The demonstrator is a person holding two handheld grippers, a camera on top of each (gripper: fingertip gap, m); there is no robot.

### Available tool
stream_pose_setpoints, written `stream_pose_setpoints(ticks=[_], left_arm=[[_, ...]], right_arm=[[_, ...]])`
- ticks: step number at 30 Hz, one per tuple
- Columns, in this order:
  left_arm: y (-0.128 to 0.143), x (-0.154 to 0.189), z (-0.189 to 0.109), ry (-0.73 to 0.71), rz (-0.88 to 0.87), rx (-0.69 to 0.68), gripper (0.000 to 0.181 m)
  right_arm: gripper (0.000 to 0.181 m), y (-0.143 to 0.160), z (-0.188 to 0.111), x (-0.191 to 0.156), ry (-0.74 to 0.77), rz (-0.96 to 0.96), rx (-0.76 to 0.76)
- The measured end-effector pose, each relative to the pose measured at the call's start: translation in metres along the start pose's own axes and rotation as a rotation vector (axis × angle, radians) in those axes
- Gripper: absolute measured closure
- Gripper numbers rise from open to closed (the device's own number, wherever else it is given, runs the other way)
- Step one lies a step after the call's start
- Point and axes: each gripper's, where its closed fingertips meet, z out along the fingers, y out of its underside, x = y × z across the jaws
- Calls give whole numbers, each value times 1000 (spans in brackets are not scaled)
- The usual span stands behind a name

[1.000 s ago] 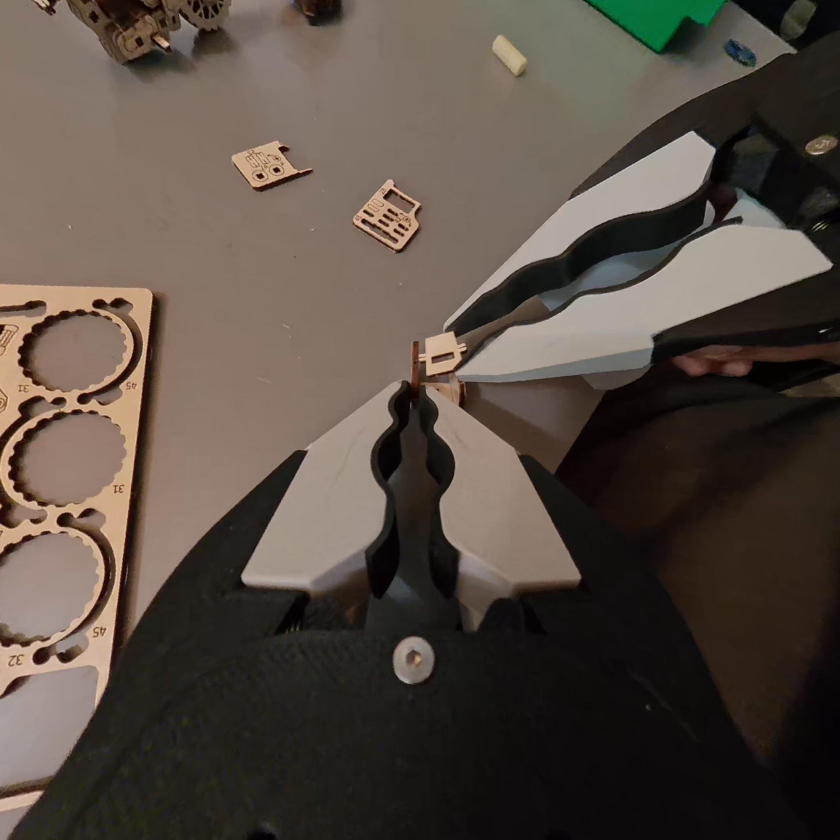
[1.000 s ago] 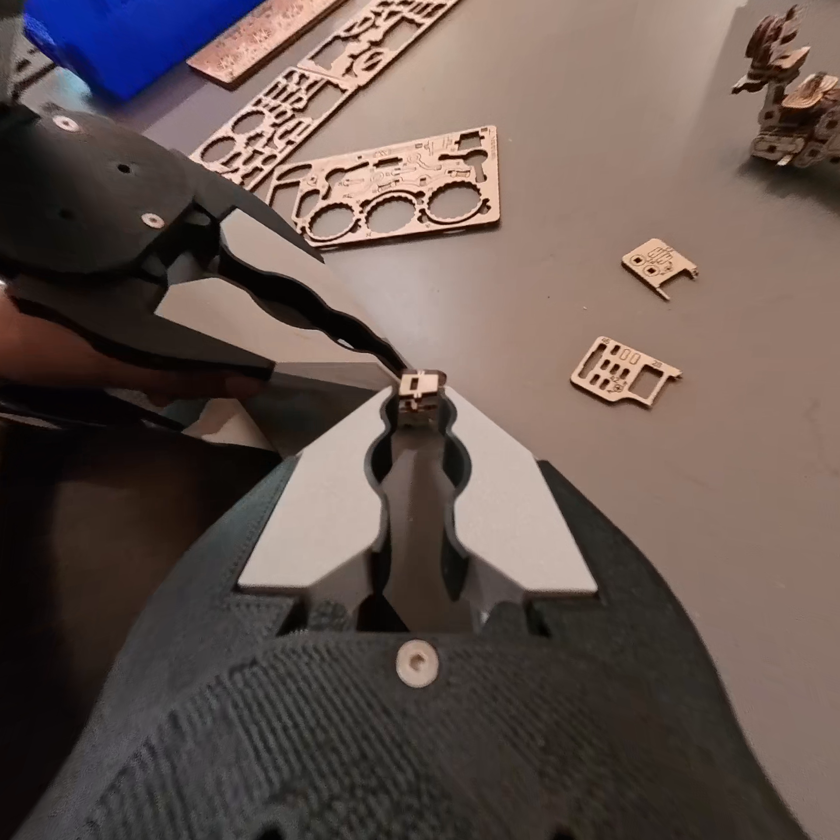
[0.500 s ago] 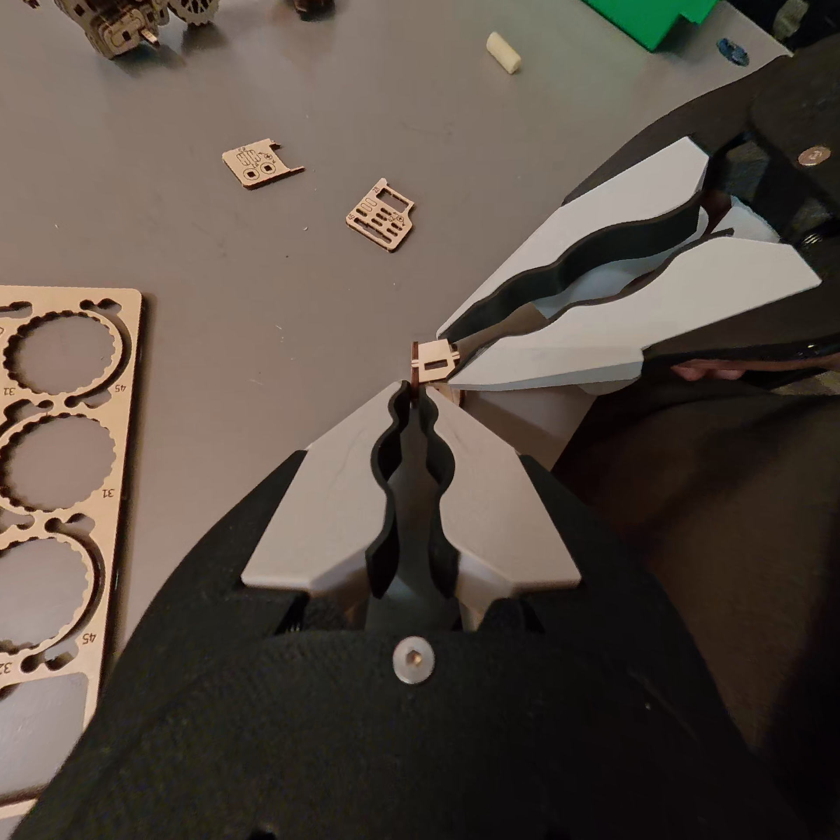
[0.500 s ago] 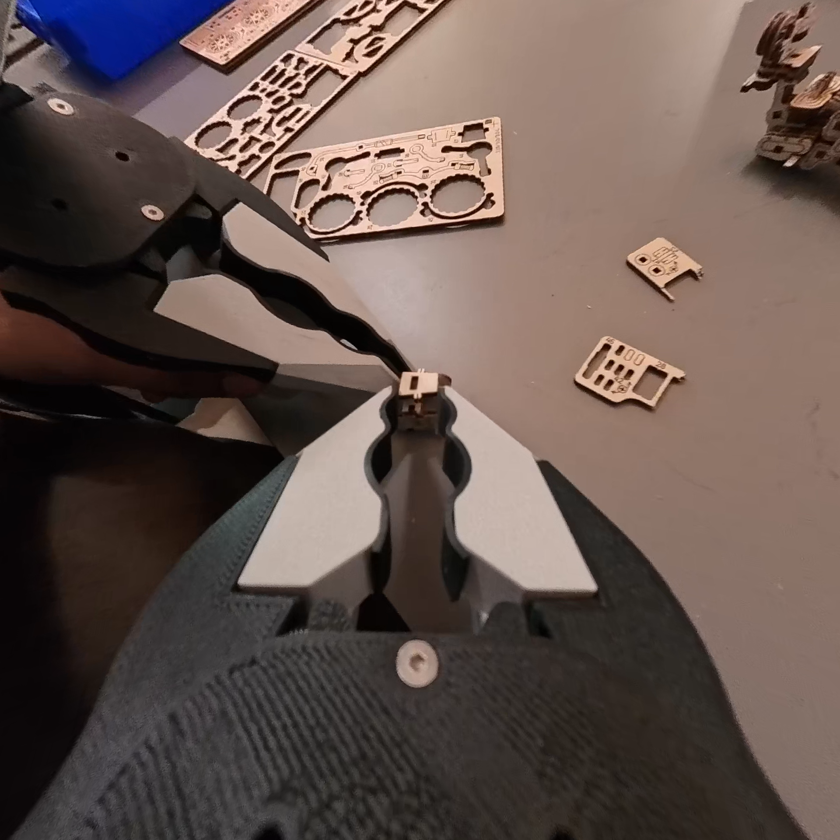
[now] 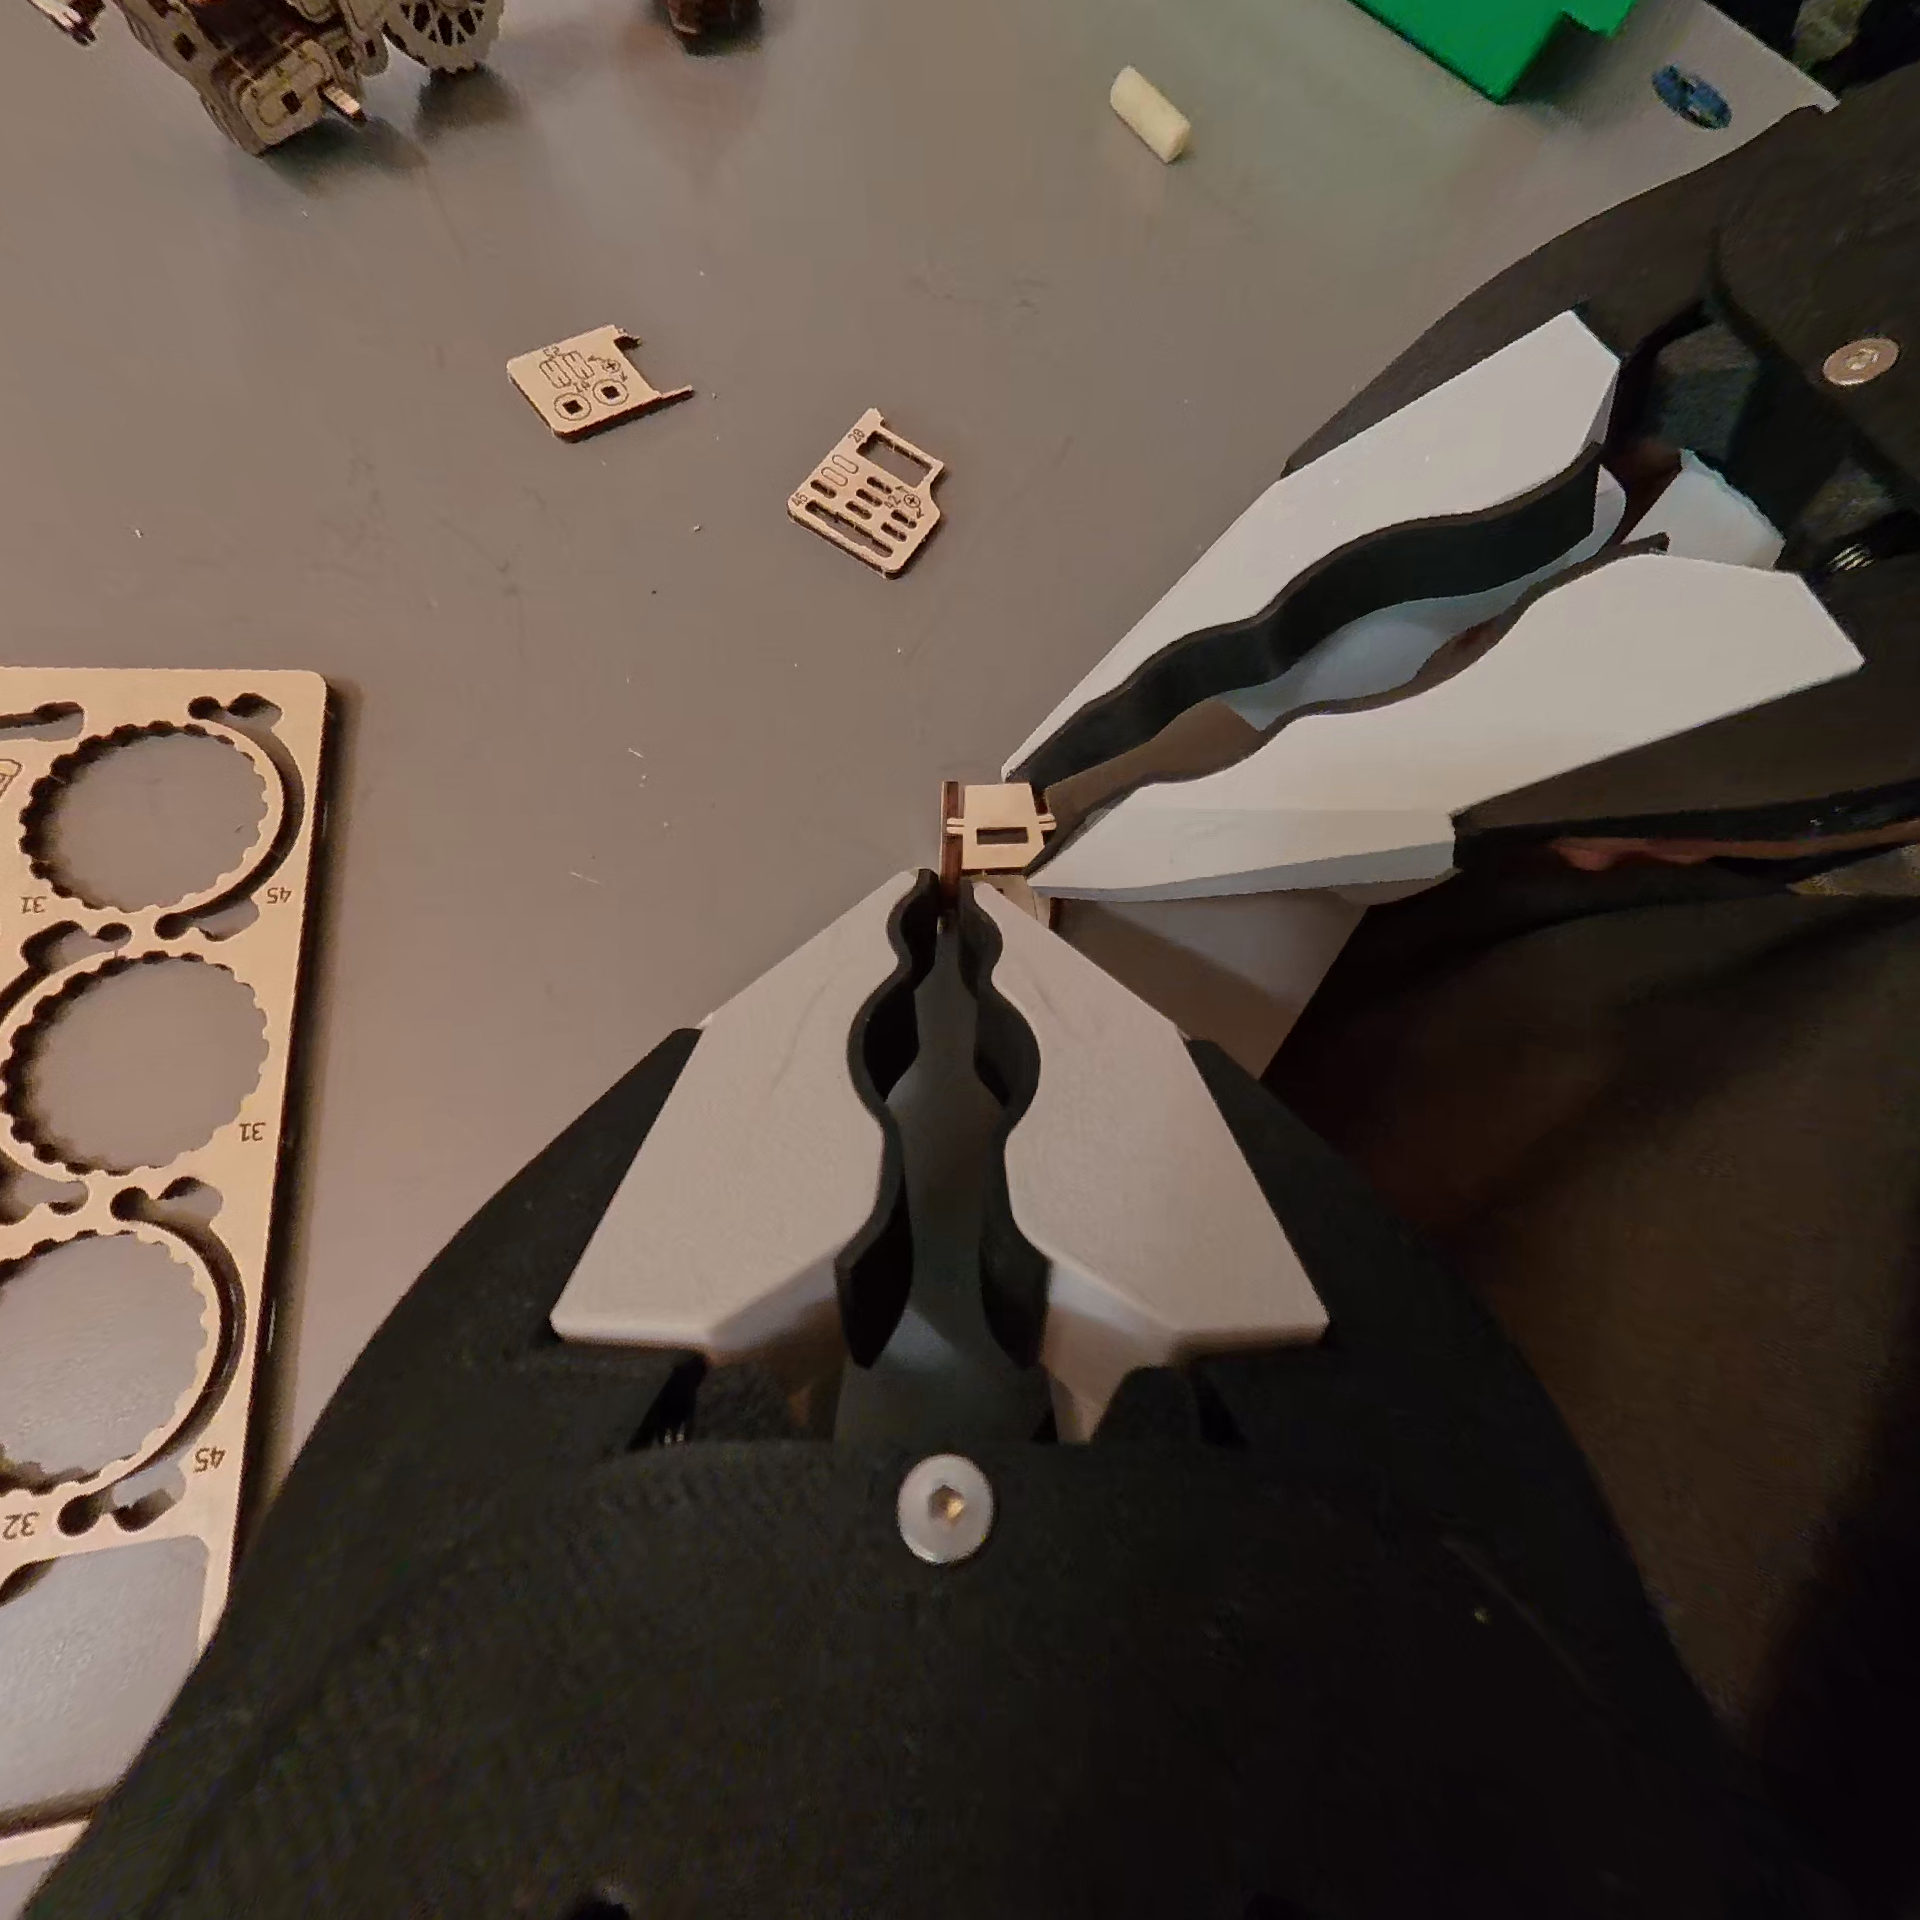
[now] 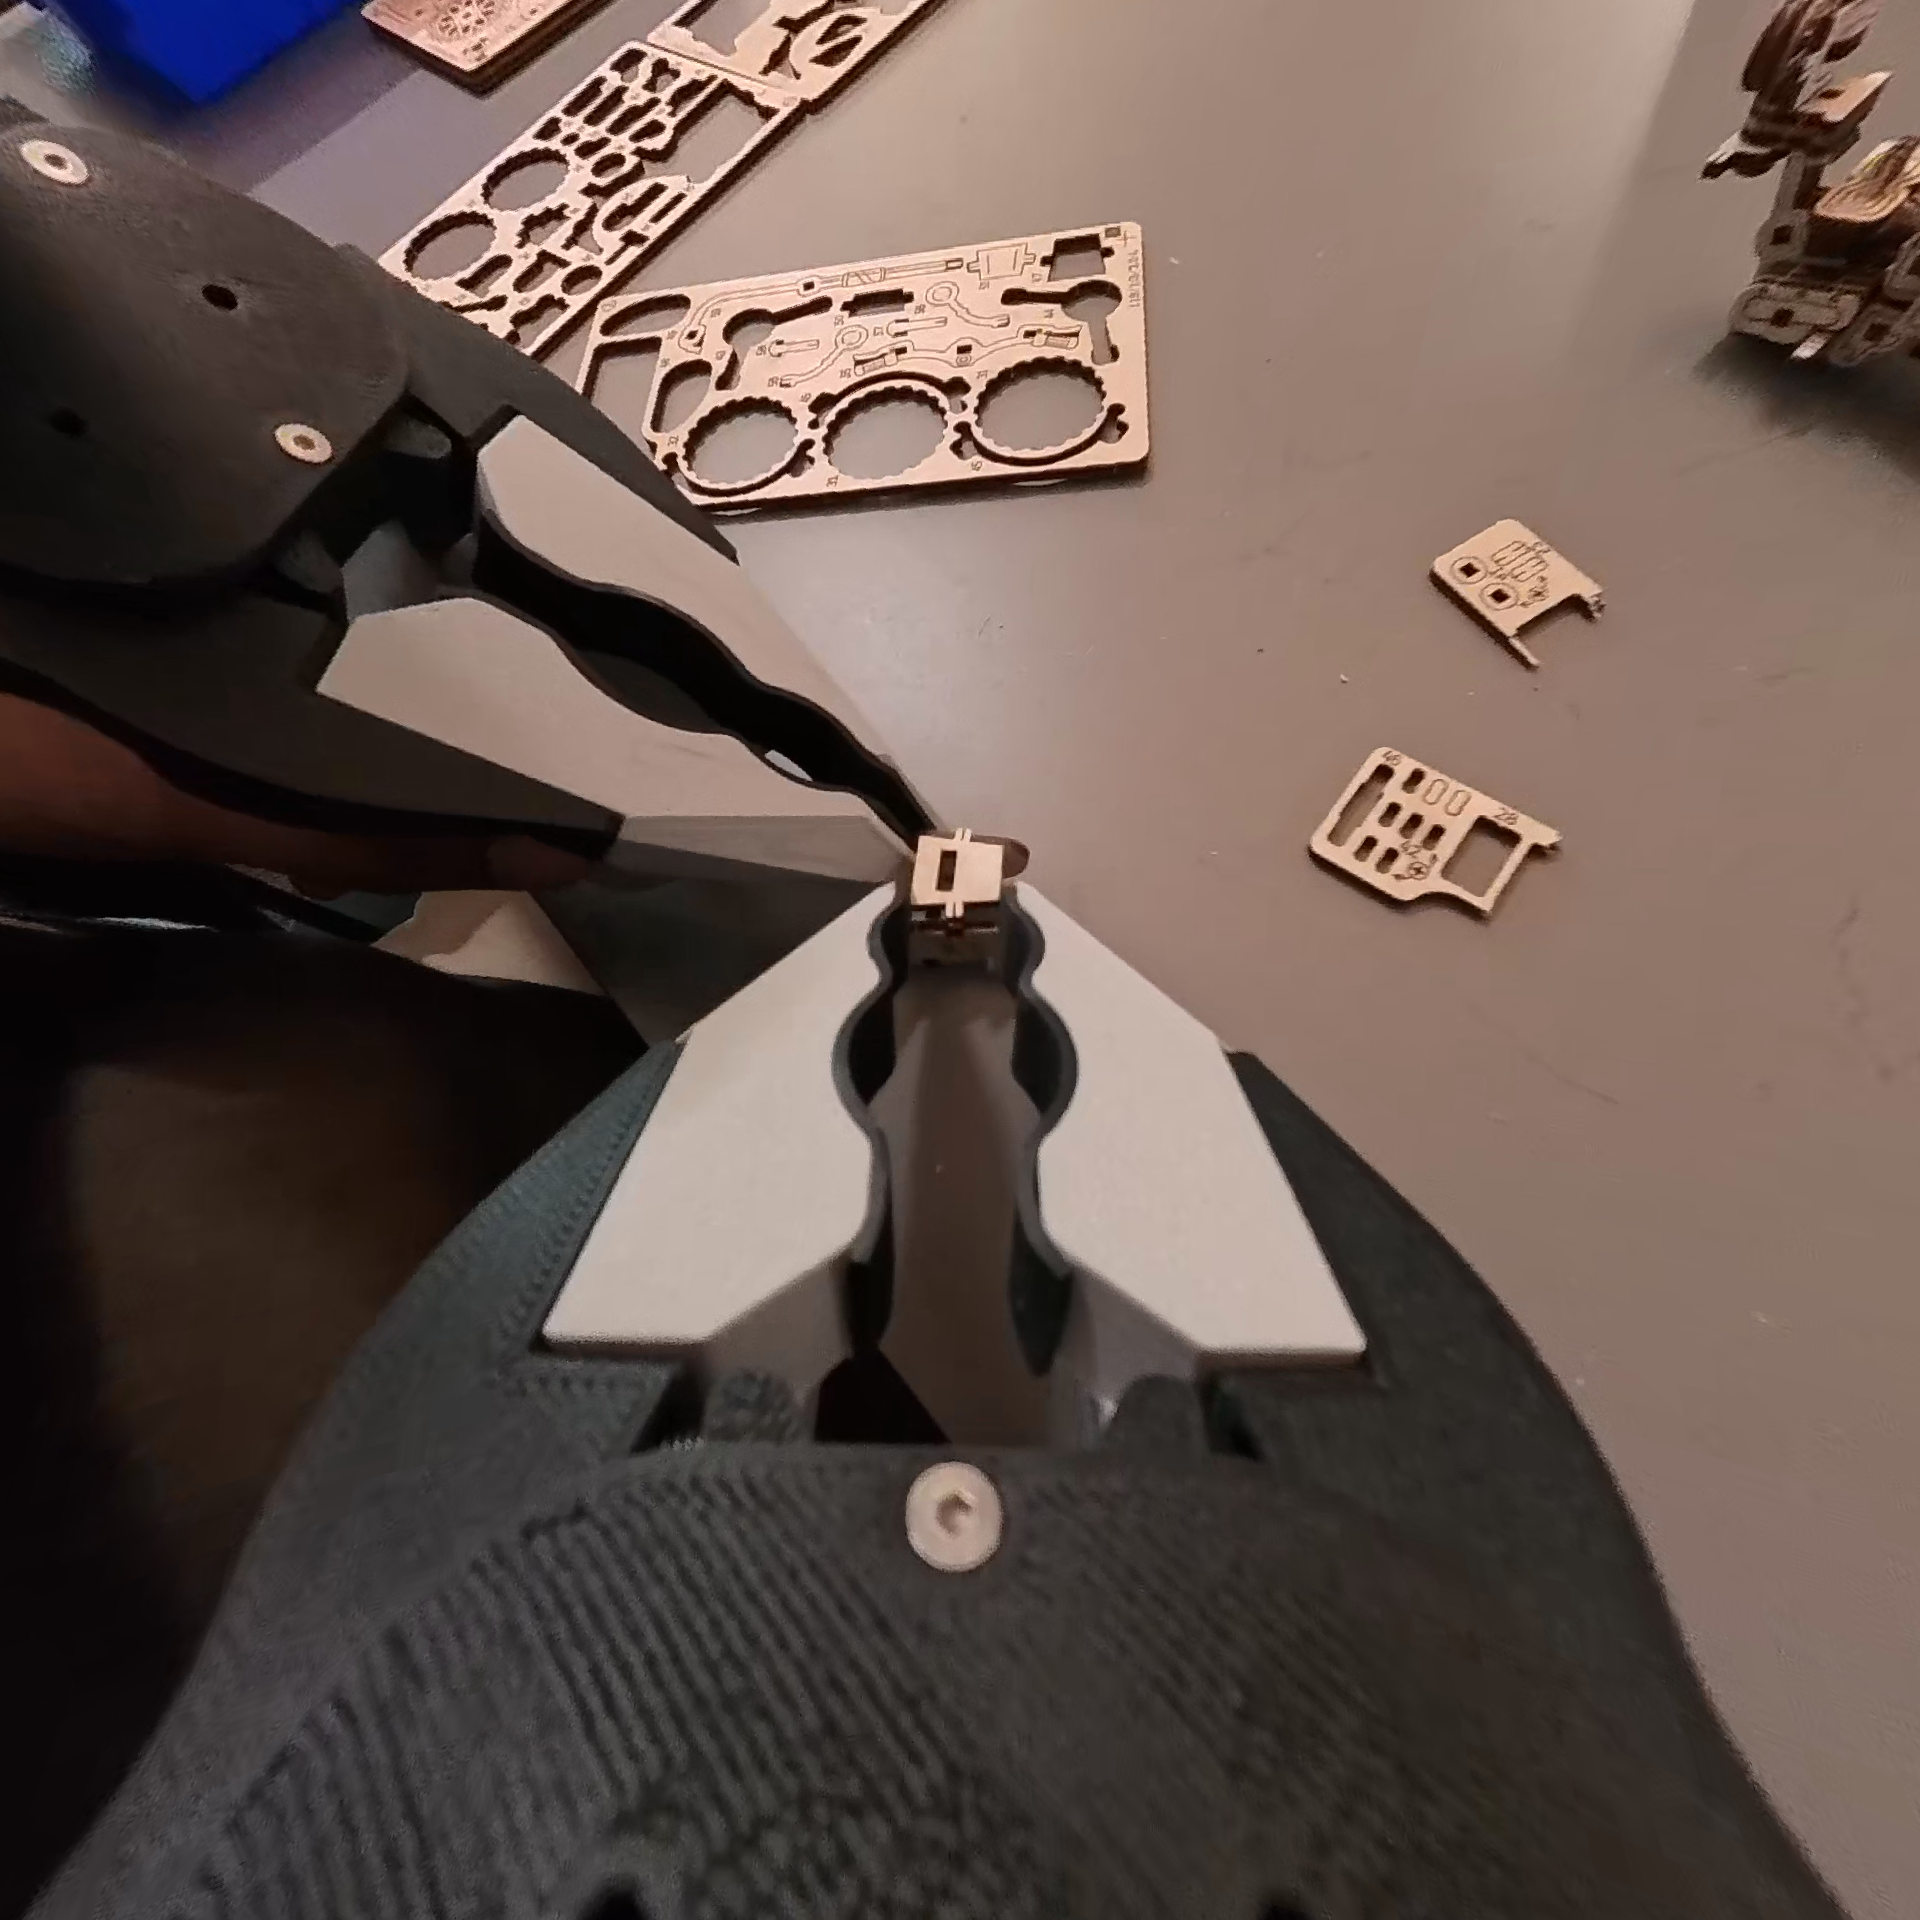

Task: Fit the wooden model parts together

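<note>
Two grippers meeting tip to tip above the near edge of the grey worktop (image 5: 727, 260). Left gripper (image 5: 948, 896) clenched on a thin dark wooden piece (image 5: 948, 847) standing on edge between its tips. Right gripper (image 6: 954, 914) clamped on a small pale slotted block (image 6: 954, 871), its rectangular slot facing up. Thin piece and block touching, pressed side to side just past both sets of tips; whether tab sits in slot cannot be told. Lying flat beyond, well apart from the grippers: a slotted square card (image 5: 871, 506), and farther off a second card with two holes (image 5: 587, 381). Off to the left, a punched-out wooden sheet (image 5: 281, 935) with toothed round openings; another such sheet (image 6: 582, 177) beyond it in the right wrist view. At the far edge, a part-built wooden model (image 6: 1839, 239), a short white cylinder (image 5: 1148, 99) and a green block (image 5: 1496, 42).
</note>
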Motion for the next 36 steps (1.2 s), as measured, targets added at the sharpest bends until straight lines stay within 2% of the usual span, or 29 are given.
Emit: stream_pose_setpoints(ticks=[36], left_arm=[[0, 1, 0, 3, 2, 0, 180]], right_arm=[[165, 2, -1, 1, 21, -49, -3]])
